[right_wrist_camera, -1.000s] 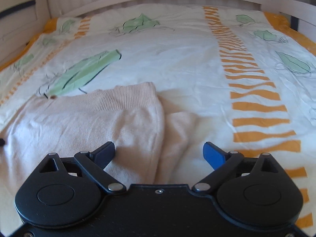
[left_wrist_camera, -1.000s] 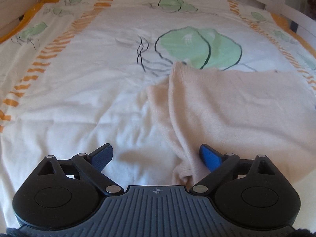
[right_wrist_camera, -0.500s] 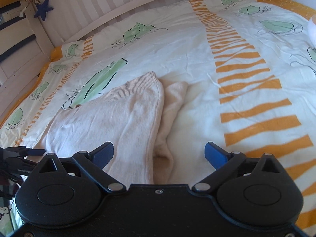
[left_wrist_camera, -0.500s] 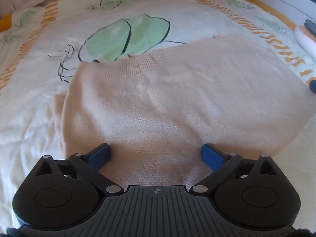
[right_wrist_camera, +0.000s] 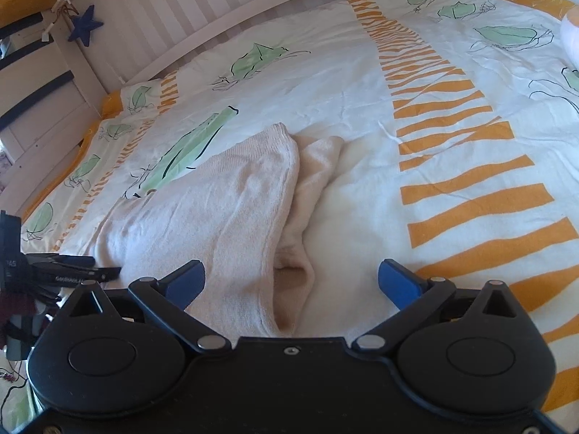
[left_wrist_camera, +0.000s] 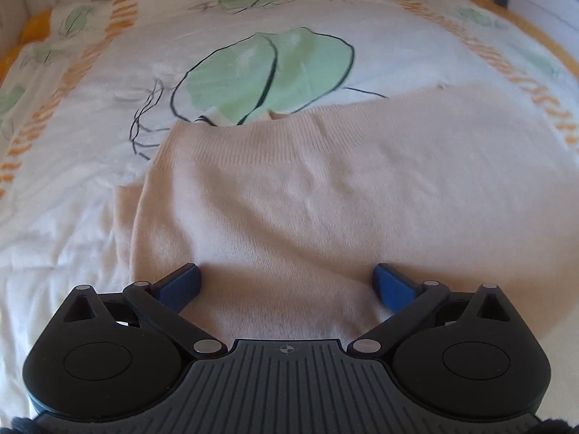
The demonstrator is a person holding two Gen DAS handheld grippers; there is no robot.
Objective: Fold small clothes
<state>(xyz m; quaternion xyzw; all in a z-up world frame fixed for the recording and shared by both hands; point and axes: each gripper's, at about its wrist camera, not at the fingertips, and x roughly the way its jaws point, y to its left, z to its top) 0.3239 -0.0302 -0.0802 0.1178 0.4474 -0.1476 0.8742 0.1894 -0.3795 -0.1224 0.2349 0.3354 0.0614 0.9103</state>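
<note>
Tongs (left_wrist_camera: 286, 284) wide apart above pink sweater (left_wrist_camera: 325, 188)

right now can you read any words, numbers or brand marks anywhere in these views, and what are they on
"45": white digits on the black device at the left edge of the right wrist view; a digit before them may be cut off.
White lettering on the dark strap-like part beside it: too small and blurred to read.
Sweater and bed cover: no text.

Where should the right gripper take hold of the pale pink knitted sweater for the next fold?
Probably the near edge of the pale pink knitted sweater, where its folded-in sleeve ends. Come in low from the near side: the right gripper is open and straddles that edge, which lies flat on the leaf-print bedcover.
</note>
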